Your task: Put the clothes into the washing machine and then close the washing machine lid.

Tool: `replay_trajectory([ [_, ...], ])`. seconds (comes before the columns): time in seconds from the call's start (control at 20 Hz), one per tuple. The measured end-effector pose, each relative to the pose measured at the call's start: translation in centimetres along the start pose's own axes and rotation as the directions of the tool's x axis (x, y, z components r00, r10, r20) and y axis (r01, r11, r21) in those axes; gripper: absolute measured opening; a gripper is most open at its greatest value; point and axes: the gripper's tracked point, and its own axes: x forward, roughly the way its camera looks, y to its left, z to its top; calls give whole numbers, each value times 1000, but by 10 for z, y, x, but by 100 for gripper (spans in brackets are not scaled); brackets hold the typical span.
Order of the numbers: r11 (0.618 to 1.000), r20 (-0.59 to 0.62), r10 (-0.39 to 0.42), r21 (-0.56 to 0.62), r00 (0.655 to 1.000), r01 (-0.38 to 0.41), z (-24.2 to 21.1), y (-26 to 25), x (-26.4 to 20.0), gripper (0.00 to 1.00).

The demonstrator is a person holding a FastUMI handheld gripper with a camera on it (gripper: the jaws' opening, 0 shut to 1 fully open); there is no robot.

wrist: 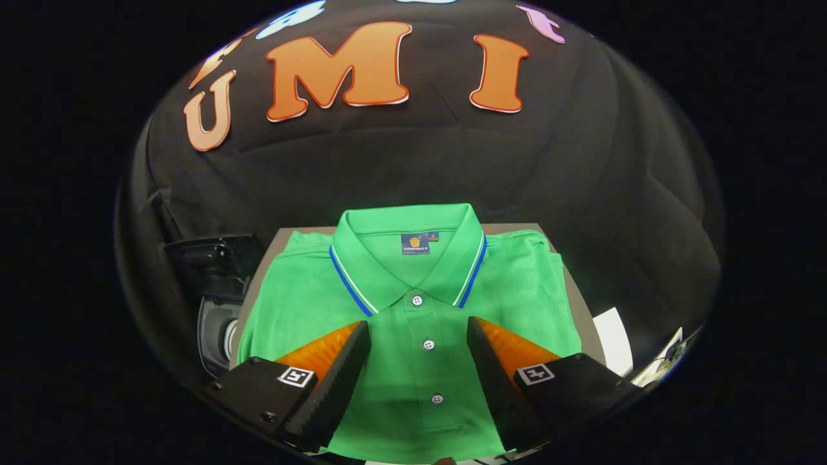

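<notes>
A folded green polo shirt (413, 323) with a blue-and-white striped collar lies flat on a grey table (585, 316). My gripper (418, 329) hovers over the shirt's button placket, fingers open and wide apart, with the buttons showing between them. Nothing is held. To the left of the table, lower down, part of the washing machine (216, 303) shows: a dark raised lid and a grey round opening. Its inside is mostly hidden by the table's edge and the left finger.
The black cloth wall hangs close behind the table. White sheets (614, 349) and some small items lie on the floor to the right of the table.
</notes>
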Motion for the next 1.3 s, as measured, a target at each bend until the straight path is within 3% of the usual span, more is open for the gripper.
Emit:
replay_trajectory([
  [0.4,996,-152,58,77,987,-47,-5,2,10,99],
  [0.8,998,-325,59,40,944,-49,-6,6,9,100],
  [1.1,998,-413,60,14,909,-60,-6,10,10,79],
  [1.3,998,-414,59,-8,908,-68,-5,8,7,61],
])
